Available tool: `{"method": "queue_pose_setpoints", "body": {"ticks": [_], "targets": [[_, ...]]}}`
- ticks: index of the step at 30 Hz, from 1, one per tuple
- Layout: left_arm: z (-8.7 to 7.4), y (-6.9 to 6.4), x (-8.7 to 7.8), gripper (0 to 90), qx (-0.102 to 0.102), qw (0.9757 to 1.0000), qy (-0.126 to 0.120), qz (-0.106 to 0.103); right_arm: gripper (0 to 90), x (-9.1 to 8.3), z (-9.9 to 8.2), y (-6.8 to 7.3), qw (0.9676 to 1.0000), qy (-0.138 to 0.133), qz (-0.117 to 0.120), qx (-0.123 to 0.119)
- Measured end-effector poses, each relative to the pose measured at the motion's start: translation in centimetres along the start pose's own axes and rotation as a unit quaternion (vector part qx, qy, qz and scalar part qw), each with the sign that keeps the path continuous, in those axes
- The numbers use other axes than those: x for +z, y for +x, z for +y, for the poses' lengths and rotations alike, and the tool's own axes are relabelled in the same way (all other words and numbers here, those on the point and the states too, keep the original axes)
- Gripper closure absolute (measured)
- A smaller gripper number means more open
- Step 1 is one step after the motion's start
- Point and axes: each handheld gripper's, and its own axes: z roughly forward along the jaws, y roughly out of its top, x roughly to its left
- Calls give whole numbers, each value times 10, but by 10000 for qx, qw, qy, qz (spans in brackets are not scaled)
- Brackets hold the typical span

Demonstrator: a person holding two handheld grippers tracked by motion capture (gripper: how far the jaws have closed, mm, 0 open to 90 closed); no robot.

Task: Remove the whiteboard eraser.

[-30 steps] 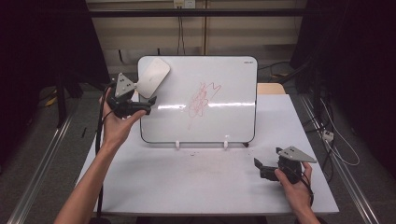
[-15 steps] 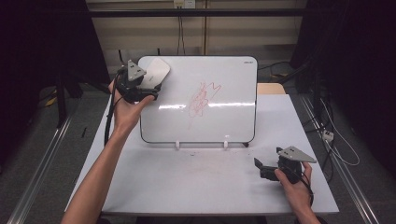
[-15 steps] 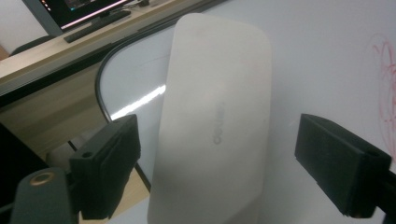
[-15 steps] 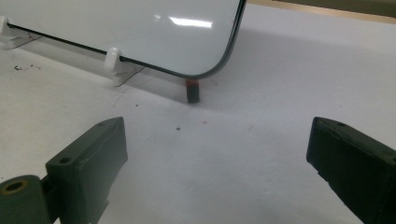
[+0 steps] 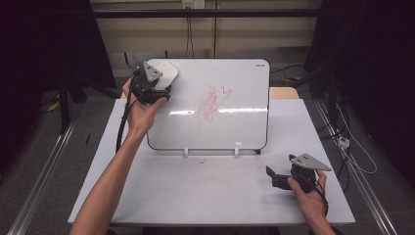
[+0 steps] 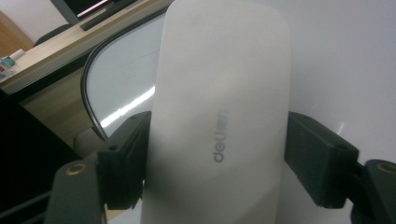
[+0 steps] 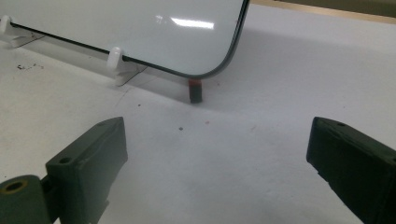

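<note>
I had the left gripper (image 5: 155,87) at the whiteboard's (image 5: 235,88) top left corner, its jaws having just been closing, and in the left gripper view they sat snug on both sides of the white eraser (image 6: 219,116), which lay flat against the board. To do this well, I judged I should keep the grip square on the eraser's middle, lift it cleanly off the board, then press it flat and sweep across the red scribble (image 5: 211,104) near the board's centre without rocking the board on its two small white feet (image 5: 186,152). The right gripper (image 5: 274,177) rested near the tabletop's (image 5: 205,191) front right corner, jaws wide apart and empty. The tabletop was white and faintly speckled; beyond it the room was dim, with cables trailing along the far wall.
</note>
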Motion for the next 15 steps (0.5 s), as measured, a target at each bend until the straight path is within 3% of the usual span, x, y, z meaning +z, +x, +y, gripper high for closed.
{"method": "queue_pose_setpoints", "body": {"ticks": [8, 11, 15], "targets": [[0, -1, 3, 287, -8, 10000, -75, 3, 51, 0, 0, 0, 10000, -21, -49, 7], [2, -1, 2, 294, 97, 9999, 48, 16, 51, 0, 0, 0, 10000, -13, -45, 14], [4, 1, 1, 298, 13, 9999, 92, -75, 52, 0, 0, 0, 10000, -6, -41, 9]]}}
